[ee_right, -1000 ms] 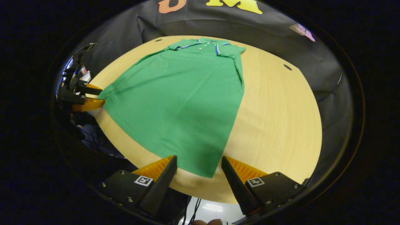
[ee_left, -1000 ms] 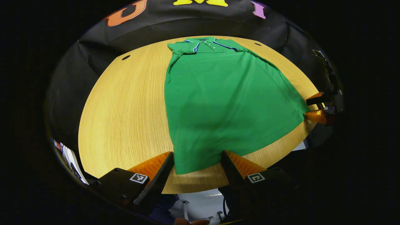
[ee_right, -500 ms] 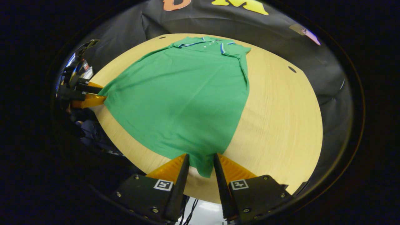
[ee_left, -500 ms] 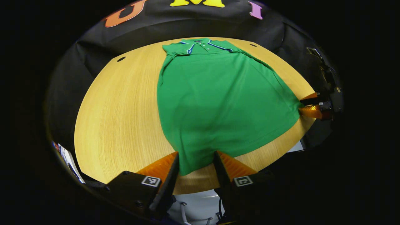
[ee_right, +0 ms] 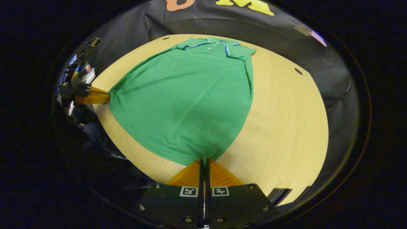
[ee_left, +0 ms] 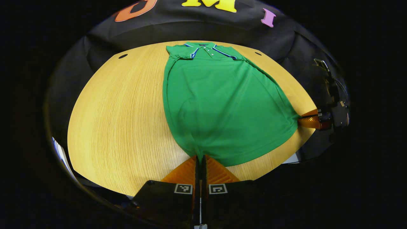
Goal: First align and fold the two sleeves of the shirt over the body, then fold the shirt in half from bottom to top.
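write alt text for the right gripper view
The right claw is shut on the near hem corner of a green shirt lying flat on a wooden table. At far left, the left claw pinches the other hem corner.

Left gripper (ee_left: 200, 157) low at the near table edge, fingers pinched together on the shirt (ee_left: 219, 101) hem corner. Right gripper (ee_right: 205, 160) same pose, fingers clamped on the other hem corner. Both point forward along the tabletop, roughly level, well apart, one at each bottom corner.
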Motion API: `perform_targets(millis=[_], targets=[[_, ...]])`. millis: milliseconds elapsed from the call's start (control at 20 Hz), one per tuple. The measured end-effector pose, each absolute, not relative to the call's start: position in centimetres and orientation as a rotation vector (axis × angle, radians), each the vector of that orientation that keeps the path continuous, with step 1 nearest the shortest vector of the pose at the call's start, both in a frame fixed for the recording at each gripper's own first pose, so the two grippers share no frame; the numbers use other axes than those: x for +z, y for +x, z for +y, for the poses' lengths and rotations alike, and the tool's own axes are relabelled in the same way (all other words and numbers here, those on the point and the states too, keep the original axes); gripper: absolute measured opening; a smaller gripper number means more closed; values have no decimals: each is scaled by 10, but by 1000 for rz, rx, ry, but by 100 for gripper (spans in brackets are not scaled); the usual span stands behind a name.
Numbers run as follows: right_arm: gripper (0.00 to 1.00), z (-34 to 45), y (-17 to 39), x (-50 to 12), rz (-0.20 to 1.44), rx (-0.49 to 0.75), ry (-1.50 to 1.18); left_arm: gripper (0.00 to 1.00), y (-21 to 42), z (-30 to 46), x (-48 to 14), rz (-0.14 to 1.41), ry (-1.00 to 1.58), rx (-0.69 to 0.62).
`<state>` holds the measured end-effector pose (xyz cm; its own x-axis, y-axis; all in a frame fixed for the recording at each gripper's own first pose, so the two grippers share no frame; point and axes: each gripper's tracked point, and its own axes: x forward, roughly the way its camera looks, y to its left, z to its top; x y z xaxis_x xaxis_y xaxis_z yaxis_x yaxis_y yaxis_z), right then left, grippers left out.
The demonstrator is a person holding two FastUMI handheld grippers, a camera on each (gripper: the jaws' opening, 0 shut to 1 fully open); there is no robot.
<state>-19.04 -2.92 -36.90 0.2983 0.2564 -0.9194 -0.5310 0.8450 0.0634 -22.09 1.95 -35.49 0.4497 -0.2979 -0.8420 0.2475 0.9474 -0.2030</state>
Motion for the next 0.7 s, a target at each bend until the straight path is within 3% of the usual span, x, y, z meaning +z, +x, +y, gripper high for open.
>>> perform_targets(millis=[700], targets=[[1,-33,-113,-282,1006,473,-98,4,-135,13,-261,813,-9,-384]])
